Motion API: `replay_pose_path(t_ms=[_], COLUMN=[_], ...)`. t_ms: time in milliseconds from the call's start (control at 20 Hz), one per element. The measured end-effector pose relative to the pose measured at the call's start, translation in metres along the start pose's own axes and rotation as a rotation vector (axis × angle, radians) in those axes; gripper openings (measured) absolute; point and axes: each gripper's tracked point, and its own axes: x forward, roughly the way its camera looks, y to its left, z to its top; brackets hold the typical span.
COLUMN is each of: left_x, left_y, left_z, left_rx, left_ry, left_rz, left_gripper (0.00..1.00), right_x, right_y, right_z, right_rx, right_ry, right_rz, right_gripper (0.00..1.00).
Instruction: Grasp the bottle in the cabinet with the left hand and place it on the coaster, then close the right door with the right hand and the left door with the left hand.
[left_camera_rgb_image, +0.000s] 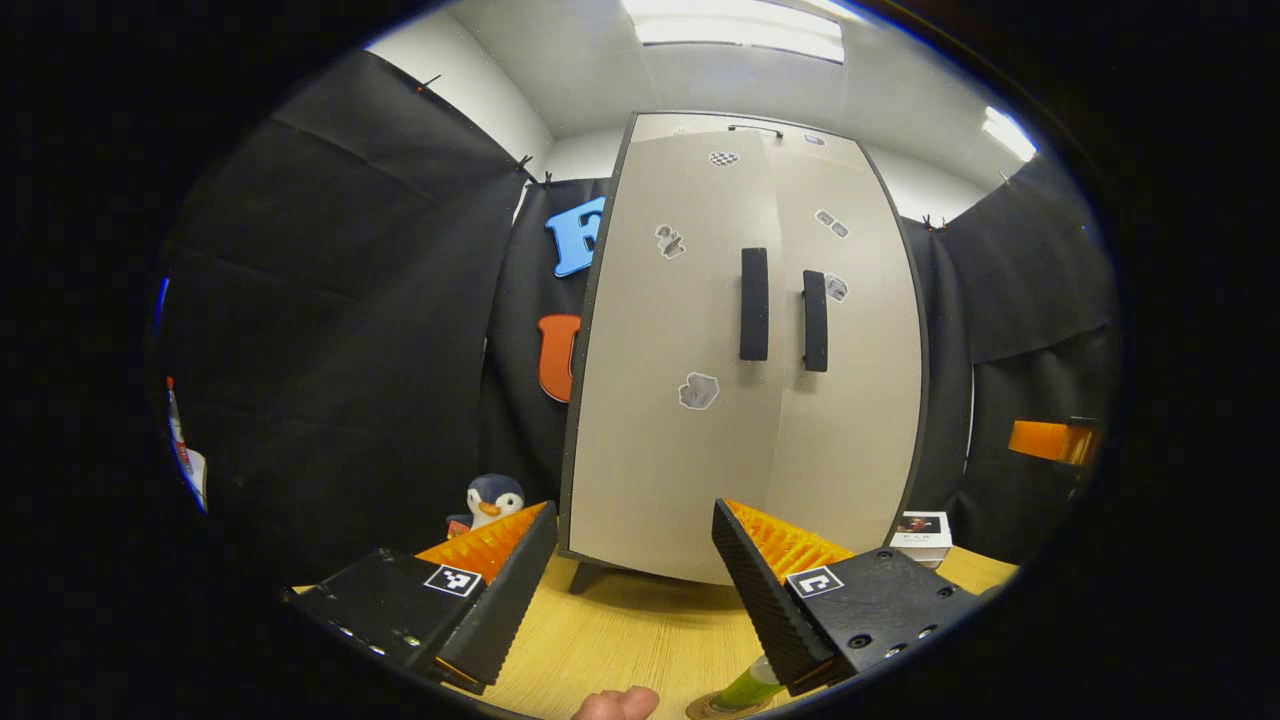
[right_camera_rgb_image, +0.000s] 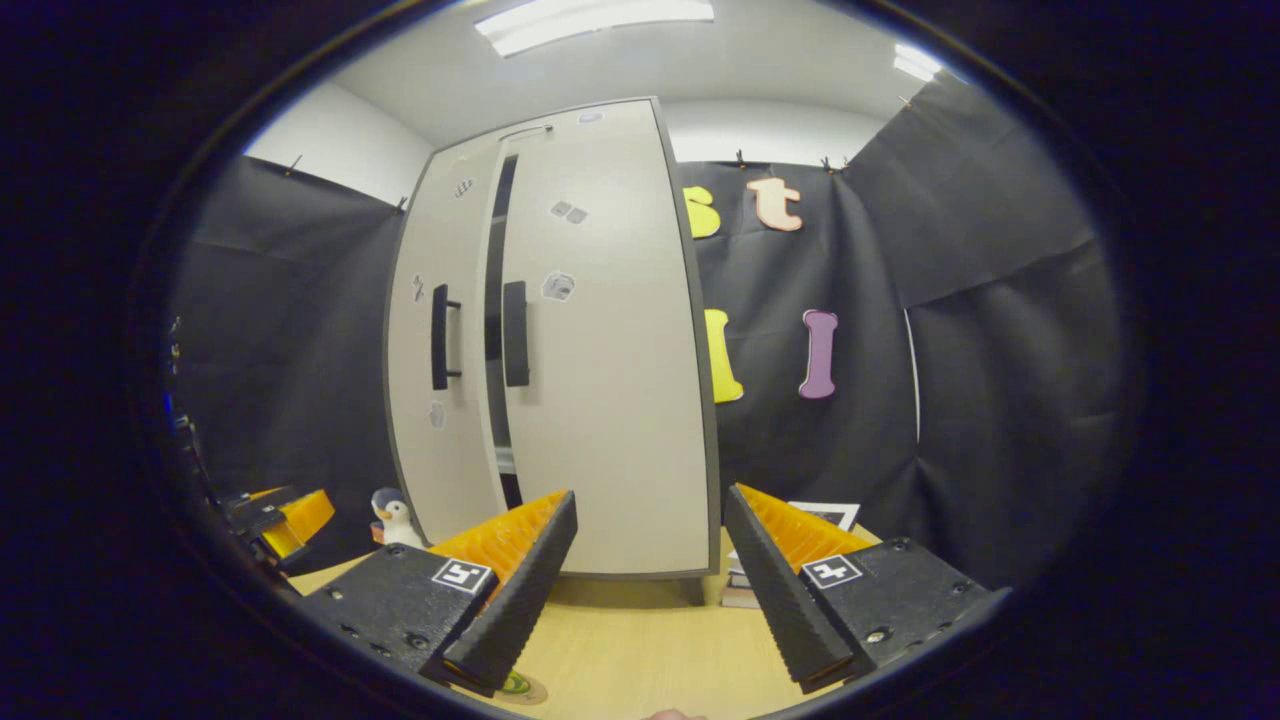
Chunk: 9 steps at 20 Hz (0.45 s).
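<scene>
Left gripper view: the left gripper (left_camera_rgb_image: 632, 575) hangs above the wooden table (left_camera_rgb_image: 640, 630) with its jaws wide apart and nothing between them. The cabinet (left_camera_rgb_image: 745, 350) stands upright toward the back of the table, straight ahead. The left door (left_camera_rgb_image: 675, 350) and the right door (left_camera_rgb_image: 850, 350) both look nearly flat to the front; a thin seam runs between their two black handles, and whether the left door is fully home cannot be told from here. The green bottle (left_camera_rgb_image: 748, 688) stands on the round coaster (left_camera_rgb_image: 712, 708) at the near edge of the table, partly hidden by the gripper's finger. A fingertip (left_camera_rgb_image: 618, 704) shows at that same edge. A toy penguin (left_camera_rgb_image: 494, 500) sits beside the cabinet's left side; a small white box (left_camera_rgb_image: 922, 535) lies beside its right side. The other gripper shows as an orange piece at the far right.

Right gripper view: the right gripper (right_camera_rgb_image: 650, 560) is also spread open, empty, above the table (right_camera_rgb_image: 640, 640). Here a dark vertical gap shows between the doors, so the left door (right_camera_rgb_image: 440, 350) stands slightly ajar while the right door (right_camera_rgb_image: 600, 350) lies flush. The coaster's rim (right_camera_rgb_image: 520, 687) shows at the near edge; the bottle itself is hidden.
</scene>
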Motion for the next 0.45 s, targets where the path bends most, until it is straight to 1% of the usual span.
replay_pose_path(t_ms=[350, 400, 450], left_x=[-0.0009, -0.0016, -0.0021], left_y=[-0.0061, -0.0062, -0.0060], left_z=[0.0031, 0.0039, 0.0039], left_rx=[0.005, 0.007, 0.009], left_ry=[-0.011, -0.014, -0.015], left_rz=[-0.019, -0.018, -0.018], left_gripper=[0.95, 0.90, 0.95], right_x=[-0.0016, -0.0020, -0.0024], right_y=[0.0023, 0.0017, 0.0015], right_z=[-0.0011, -0.0026, -0.0021], right_rx=[0.006, 0.007, 0.009], right_ry=[0.006, 0.009, 0.009], right_rz=[0.011, 0.010, 0.010], right_gripper=[0.98, 0.98, 0.98])
